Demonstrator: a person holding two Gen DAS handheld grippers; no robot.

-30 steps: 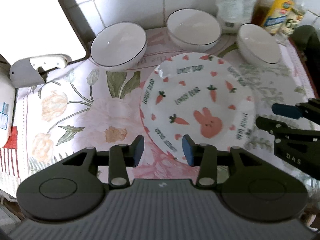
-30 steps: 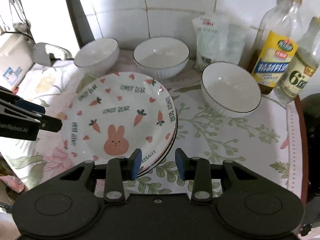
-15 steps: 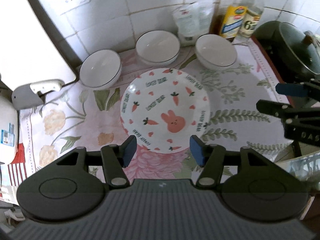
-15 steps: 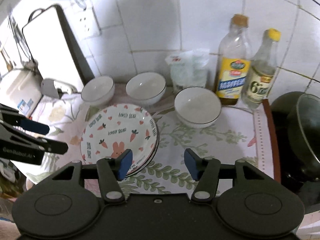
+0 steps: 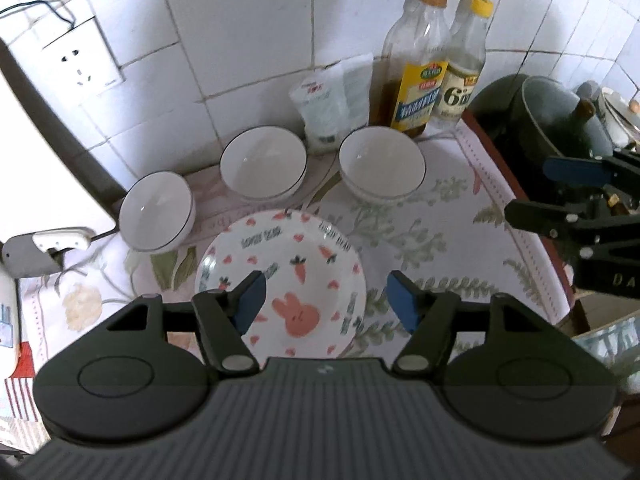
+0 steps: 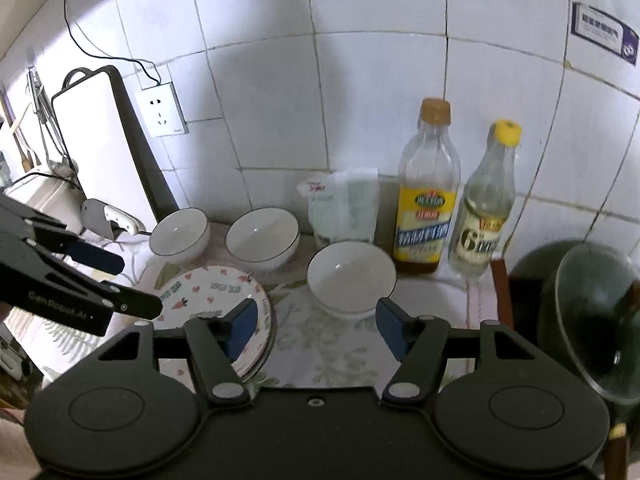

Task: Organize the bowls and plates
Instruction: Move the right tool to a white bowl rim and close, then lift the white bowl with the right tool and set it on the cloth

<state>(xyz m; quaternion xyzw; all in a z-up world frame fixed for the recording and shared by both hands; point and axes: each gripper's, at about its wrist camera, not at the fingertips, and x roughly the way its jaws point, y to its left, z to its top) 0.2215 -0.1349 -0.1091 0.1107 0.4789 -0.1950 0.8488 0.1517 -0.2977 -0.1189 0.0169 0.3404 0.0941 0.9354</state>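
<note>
Hovering above the table, the left gripper (image 5: 324, 300) and right gripper (image 6: 312, 330) both hold nothing, jaws spread wide. The plate stack (image 5: 296, 276) sits central (plates seemingly done); three bowls (image 5: 382, 164) stand separately behind. Next, probably: descend, grip one rim, nest them.

Left gripper (image 6: 116, 284) hides the near-left rim of the stacked plates (image 6: 212, 292); the right gripper's finger (image 6: 240, 330) covers part of their right rim; beside the plates, the pot (image 6: 580, 320) is cut off at frame edge
</note>
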